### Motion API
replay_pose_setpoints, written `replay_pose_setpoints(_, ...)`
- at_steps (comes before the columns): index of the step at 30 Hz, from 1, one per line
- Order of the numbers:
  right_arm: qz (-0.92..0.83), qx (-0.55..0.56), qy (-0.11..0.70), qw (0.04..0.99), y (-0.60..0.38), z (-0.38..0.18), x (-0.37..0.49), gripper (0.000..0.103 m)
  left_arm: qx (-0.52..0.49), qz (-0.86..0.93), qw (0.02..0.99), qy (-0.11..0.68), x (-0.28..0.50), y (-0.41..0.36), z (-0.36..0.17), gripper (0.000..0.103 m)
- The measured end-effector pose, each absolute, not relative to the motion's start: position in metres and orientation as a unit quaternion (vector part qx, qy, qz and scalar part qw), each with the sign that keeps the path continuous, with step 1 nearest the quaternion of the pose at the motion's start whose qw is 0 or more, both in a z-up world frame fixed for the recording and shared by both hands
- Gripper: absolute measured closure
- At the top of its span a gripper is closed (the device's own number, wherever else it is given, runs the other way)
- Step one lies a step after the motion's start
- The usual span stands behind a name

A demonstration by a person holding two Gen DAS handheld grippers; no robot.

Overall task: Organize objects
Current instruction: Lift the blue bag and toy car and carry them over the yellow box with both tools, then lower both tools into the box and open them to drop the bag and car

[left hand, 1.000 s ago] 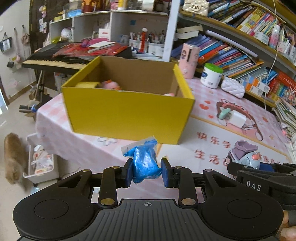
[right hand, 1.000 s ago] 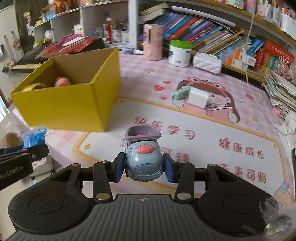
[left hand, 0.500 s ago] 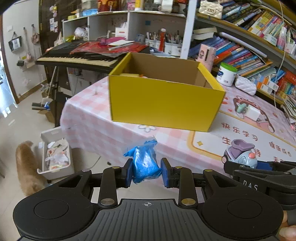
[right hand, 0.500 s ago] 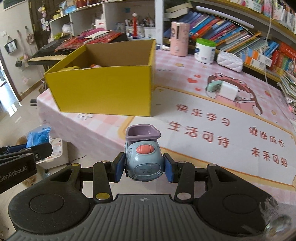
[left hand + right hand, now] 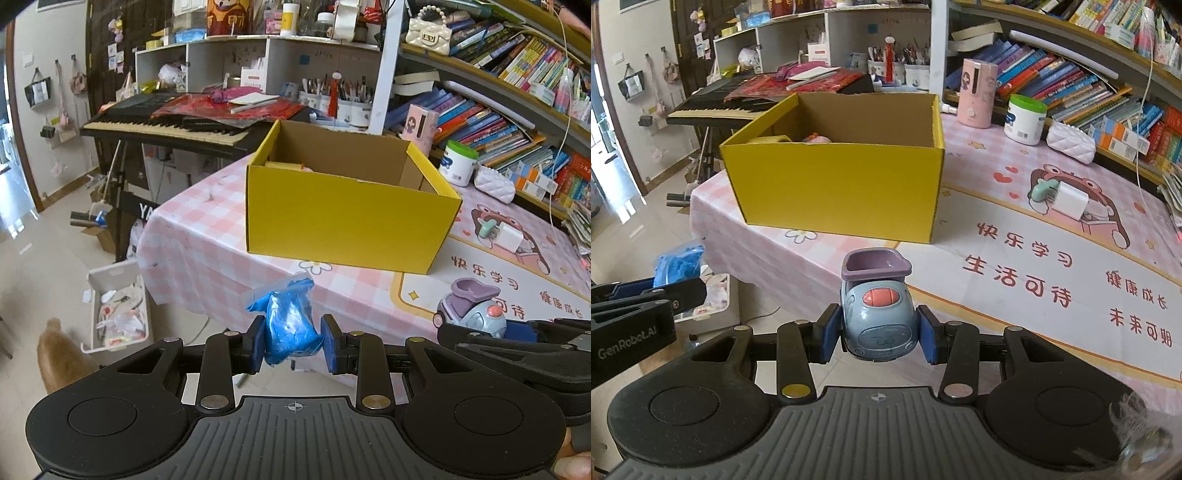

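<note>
My left gripper (image 5: 293, 345) is shut on a blue plastic bag (image 5: 290, 325), held in the air off the table's near edge. My right gripper (image 5: 879, 334) is shut on a grey-blue toy car (image 5: 877, 317) with a purple top, also off the near edge. The open yellow cardboard box (image 5: 343, 221) stands on the pink checked table ahead; it also shows in the right wrist view (image 5: 842, 188), with a yellow tape roll (image 5: 770, 139) and a pink toy (image 5: 818, 138) inside. The toy car (image 5: 471, 310) shows at the right of the left wrist view.
A white charger with a green plug (image 5: 1063, 197) lies on the printed mat (image 5: 1052, 258). A white jar (image 5: 1025, 120), a pink cylinder (image 5: 977, 98) and a white purse (image 5: 1071, 140) stand by the bookshelf. A keyboard (image 5: 166, 125), a floor bin (image 5: 118, 306) and a cat (image 5: 61, 358) are on the left.
Both grippers have pulled back from the table and risen, still holding the bag and the toy car. The box now looks farther away.
</note>
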State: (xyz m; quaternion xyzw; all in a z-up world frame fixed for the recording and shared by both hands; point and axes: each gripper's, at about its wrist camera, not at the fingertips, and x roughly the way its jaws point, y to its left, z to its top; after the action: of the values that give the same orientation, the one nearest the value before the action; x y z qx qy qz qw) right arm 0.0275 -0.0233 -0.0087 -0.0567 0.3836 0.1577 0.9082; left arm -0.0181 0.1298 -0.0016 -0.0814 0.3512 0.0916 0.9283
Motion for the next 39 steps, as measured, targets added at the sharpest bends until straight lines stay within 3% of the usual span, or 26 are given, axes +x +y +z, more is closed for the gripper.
replay_pose_setpoints(22,0.179,-0.054,0.269,0.945,-0.002,0.055,0.095,0.062,-0.036,0.119,0.962,0.243,0.054,0.127,0.056,0.074)
replay_pose_setpoints(39,0.219,-0.083,0.291,0.928,-0.003,0.035,0.210,0.062,-0.023,0.148,0.948,0.280,0.152,0.114,0.037,0.074)
